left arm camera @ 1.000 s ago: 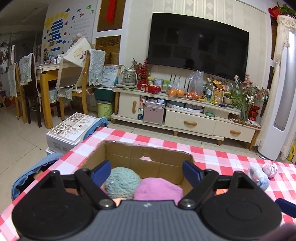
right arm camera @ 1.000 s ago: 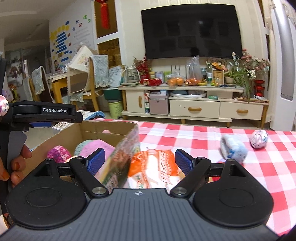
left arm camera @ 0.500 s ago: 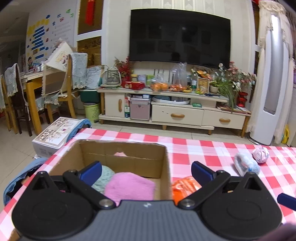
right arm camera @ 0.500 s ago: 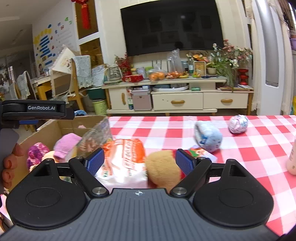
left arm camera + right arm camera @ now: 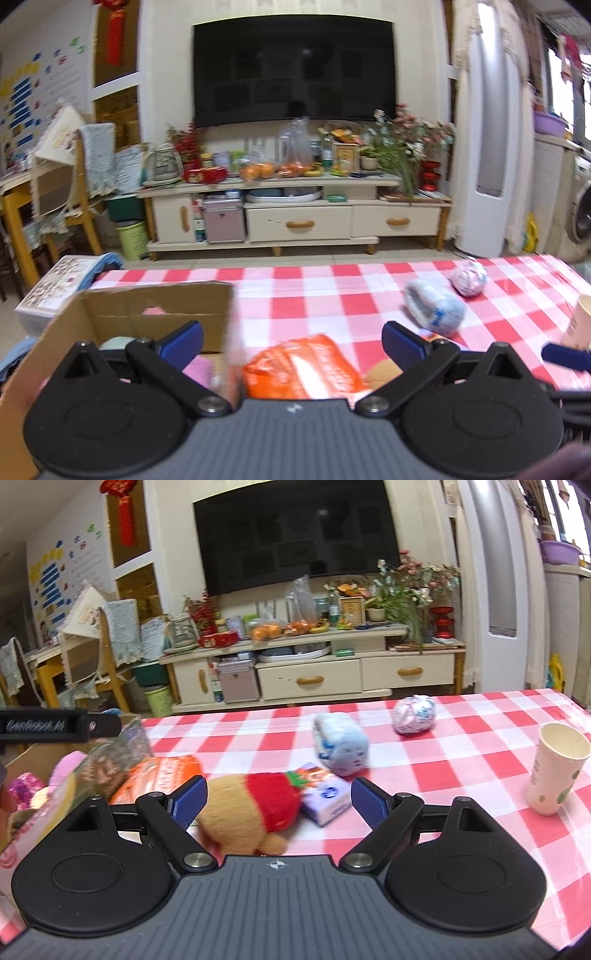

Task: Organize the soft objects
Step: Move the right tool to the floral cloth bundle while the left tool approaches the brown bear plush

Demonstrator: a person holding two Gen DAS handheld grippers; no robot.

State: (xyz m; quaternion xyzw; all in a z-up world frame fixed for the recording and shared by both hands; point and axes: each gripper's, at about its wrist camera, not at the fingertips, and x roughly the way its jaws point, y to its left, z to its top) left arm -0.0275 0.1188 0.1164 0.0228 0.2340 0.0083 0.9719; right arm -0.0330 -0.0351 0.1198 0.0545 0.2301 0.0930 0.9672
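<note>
A cardboard box [image 5: 155, 306] stands at the table's left and holds pink and teal soft things [image 5: 195, 369]. My left gripper [image 5: 291, 339] is open above the box's right wall and an orange packet [image 5: 299, 369]. My right gripper [image 5: 279, 801] is open just above a tan plush toy with a red strawberry top [image 5: 251, 812]; the toy lies between its fingers. A light blue soft toy [image 5: 340, 746] and a pink-white ball [image 5: 413, 714] lie farther back; both also show in the left wrist view, the toy [image 5: 432, 310] and the ball [image 5: 469, 278].
A small purple carton [image 5: 325, 797] lies right of the plush. A paper cup [image 5: 557, 771] stands at the right. The orange packet [image 5: 159, 779] and a clear wrapper [image 5: 114, 757] lie by the box. The red-checked tablecloth [image 5: 461, 746] covers the table.
Both grippers have swung to the right. The box has slid left in both views. The plush toy now lies between my right fingers, and the paper cup has come into view.
</note>
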